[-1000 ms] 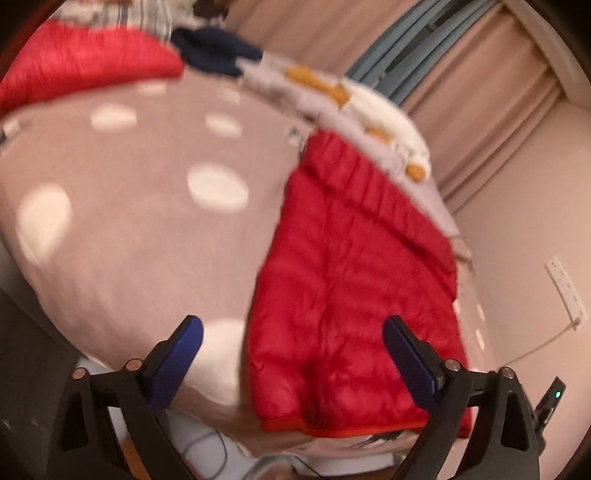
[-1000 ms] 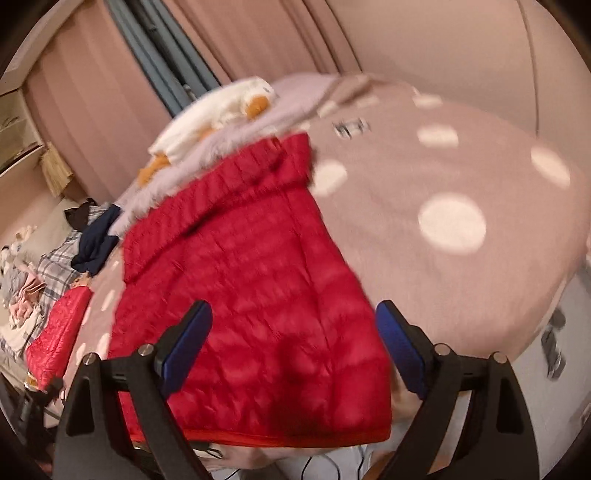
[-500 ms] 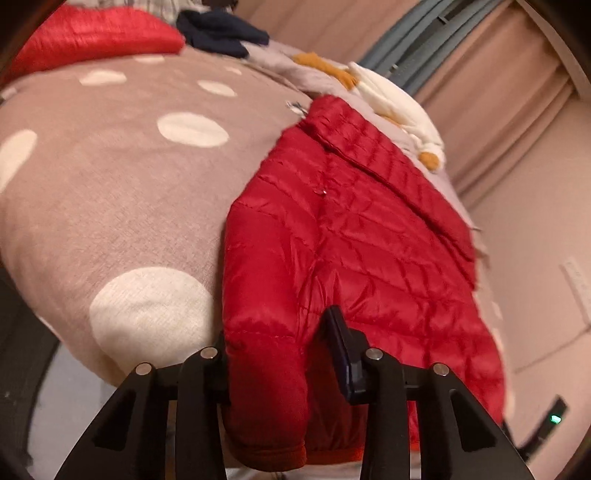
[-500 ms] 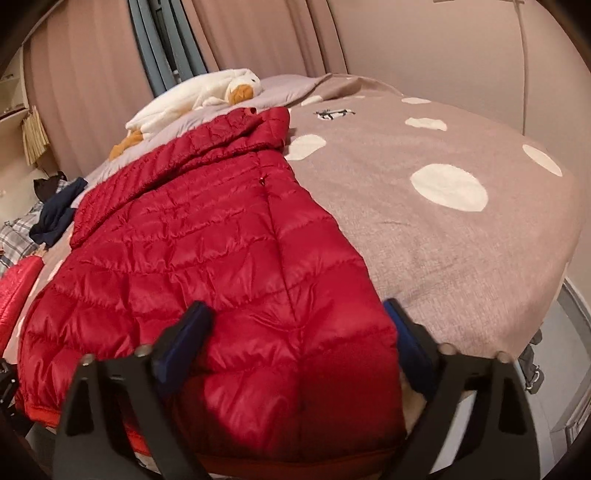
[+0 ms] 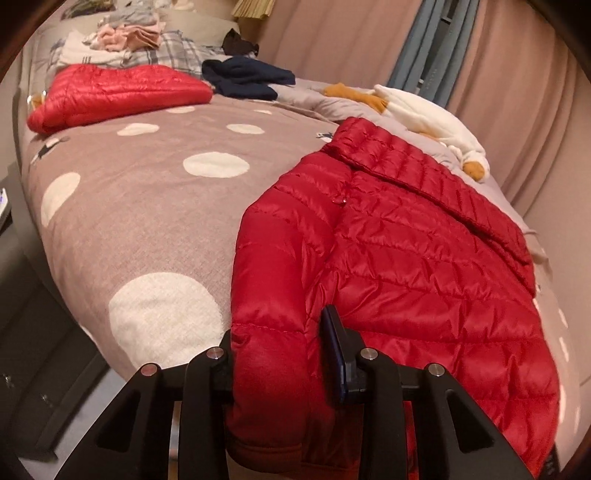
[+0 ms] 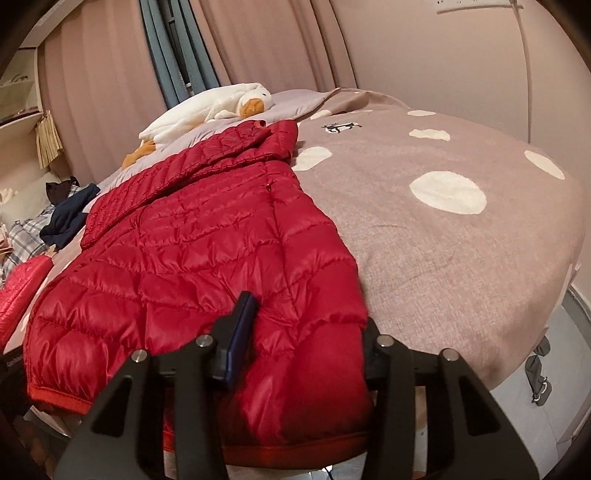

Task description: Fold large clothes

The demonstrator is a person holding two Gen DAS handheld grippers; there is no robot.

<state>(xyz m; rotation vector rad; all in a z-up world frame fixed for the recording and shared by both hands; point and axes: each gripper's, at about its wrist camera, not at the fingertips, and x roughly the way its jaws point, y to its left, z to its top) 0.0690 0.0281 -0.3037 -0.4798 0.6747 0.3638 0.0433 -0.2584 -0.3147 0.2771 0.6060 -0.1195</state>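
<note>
A red quilted down jacket (image 5: 399,251) lies spread on the bed, collar at the far end, hem at the near edge. My left gripper (image 5: 280,354) is shut on the jacket's near left hem corner, by the sleeve cuff. In the right wrist view the same jacket (image 6: 192,251) fills the left half. My right gripper (image 6: 303,332) is shut on the jacket's near right hem corner. The blue pads (image 6: 240,332) press into the puffy fabric.
The bed has a mauve cover with white dots (image 5: 147,206). A second folded red jacket (image 5: 118,92), a navy garment (image 5: 247,77) and a pile of clothes (image 5: 125,33) lie at the far left. A white plush goose (image 6: 214,107) lies by the curtains. The bed edge drops to the floor (image 6: 561,369).
Both grippers came down from above the bed to the jacket's near hem and shut on its two corners. They were open a second ago.
</note>
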